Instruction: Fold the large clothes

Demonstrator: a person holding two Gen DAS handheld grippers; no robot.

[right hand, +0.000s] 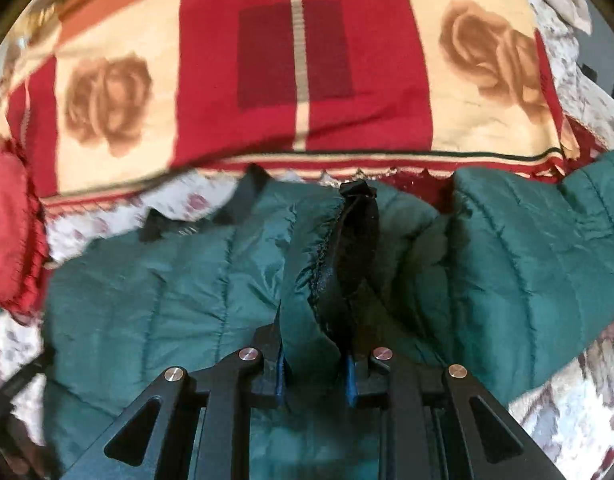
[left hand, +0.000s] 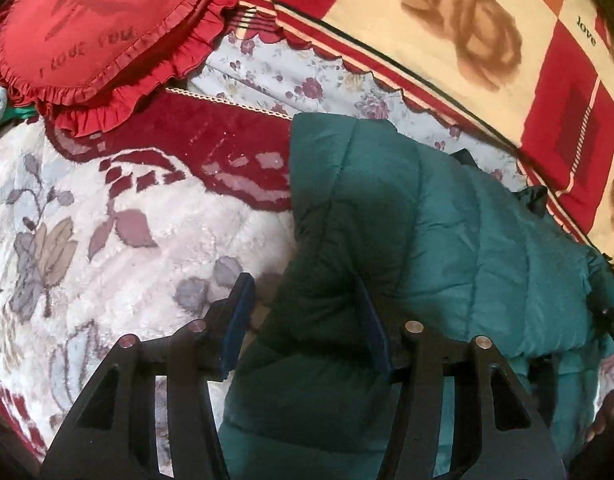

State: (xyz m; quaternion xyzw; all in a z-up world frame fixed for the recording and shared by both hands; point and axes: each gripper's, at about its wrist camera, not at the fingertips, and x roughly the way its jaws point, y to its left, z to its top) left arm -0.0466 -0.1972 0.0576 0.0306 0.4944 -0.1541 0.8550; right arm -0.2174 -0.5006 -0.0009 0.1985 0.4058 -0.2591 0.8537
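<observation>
**Kid:** Where is the big coat?

**Helper:** The green puffy coat (right hand: 155, 280) lies on the bed, on the flowery blanket (left hand: 107, 240). The rose blanket (right hand: 307, 80) is just behind it, and a red heart pillow (left hand: 87, 32) sits off to one side.

**Kid:** What are the tools doing?

**Helper:** The right tool (right hand: 313, 354) is closed tight on a bunched edge of the coat, where the black lining (right hand: 357, 248) shows. The left tool (left hand: 303, 312) is open. The coat's side edge lies between its fingers (left hand: 239, 312), but they do not squeeze it.

**Kid:** How do we fold it well?

**Helper:** I think the left tool should pinch the edge first. Then both tools lift together and lay that part flat over the middle. Go slowly, because a puffy coat may slip or spring back.
</observation>
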